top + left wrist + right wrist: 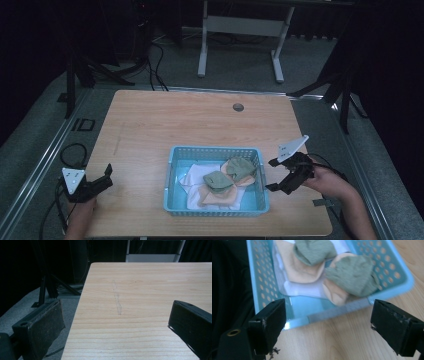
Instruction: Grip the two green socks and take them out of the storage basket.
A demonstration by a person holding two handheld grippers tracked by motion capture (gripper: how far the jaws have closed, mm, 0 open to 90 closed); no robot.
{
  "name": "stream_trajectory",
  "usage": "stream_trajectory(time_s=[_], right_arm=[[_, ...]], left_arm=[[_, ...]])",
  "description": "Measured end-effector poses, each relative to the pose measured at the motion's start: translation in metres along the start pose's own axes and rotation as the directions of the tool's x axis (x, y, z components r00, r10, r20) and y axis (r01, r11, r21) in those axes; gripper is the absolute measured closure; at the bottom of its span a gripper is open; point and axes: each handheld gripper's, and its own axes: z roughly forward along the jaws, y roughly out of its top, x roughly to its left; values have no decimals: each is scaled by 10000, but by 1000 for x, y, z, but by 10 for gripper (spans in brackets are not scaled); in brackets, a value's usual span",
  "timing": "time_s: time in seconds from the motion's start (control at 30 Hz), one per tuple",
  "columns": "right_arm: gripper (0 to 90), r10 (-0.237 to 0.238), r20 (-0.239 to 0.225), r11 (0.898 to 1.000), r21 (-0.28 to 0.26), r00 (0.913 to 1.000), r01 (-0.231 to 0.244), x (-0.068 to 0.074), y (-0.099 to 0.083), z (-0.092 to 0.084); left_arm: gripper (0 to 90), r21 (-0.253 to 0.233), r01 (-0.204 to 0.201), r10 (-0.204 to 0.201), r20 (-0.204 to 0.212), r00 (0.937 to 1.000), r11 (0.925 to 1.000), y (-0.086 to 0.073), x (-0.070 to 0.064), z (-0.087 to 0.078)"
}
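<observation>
Blue basket (216, 207) of folded cloths (235, 172) (green, peach, white) sits on table (150, 130) near front edge. Right hand-held gripper (273, 175) beside it, wide open, empty. Left hand-held gripper (106, 176) at table's left edge, wide open, empty.

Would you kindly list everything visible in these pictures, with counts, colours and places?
Light wooden table: one, fills the middle of the high view.
Light blue perforated plastic basket: one, near table edge, centre-right.
Green fabric pieces: two, in the basket, on top.
Peach fabric pieces: two, under the green ones.
White cloth: at least one, at the basket's bottom.
Left tool: black, open, at the table's left edge.
Right tool: black, open, beside the basket's right wall.
</observation>
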Motion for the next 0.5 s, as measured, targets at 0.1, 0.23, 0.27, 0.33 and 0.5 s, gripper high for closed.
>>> stream_trajectory(time_s=[0.1, 0.23, 0.27, 0.33, 0.5], right_arm=[[134, -197, -337, 9995, 251, 9992, 205, 4, 12, 8], [142, -690, -330, 9969, 365, 9971, 702, 9, 22, 14], [149, -1236, -297, 9901, 636, 9919, 1252, 13, 31, 21], [153, -1436, -486, 9867, 700, 9884, 1468, 15, 38, 28], [192, -1728, -832, 9797, 878, 9814, 1800, 16, 52, 44]], left_arm=[[4, -11, 4, -4, 10, 10000, 10000, 0, 0, 0], [5, -26, 8, -8, 20, 10000, 10000, 0, 0, 0], [4, -25, 12, -12, 22, 10000, 10000, 0, 0, 0], [4, -31, 16, -16, 29, 10000, 10000, 0, 0, 0], [4, -47, 44, -44, 42, 10000, 10000, 0, 1, 0]])
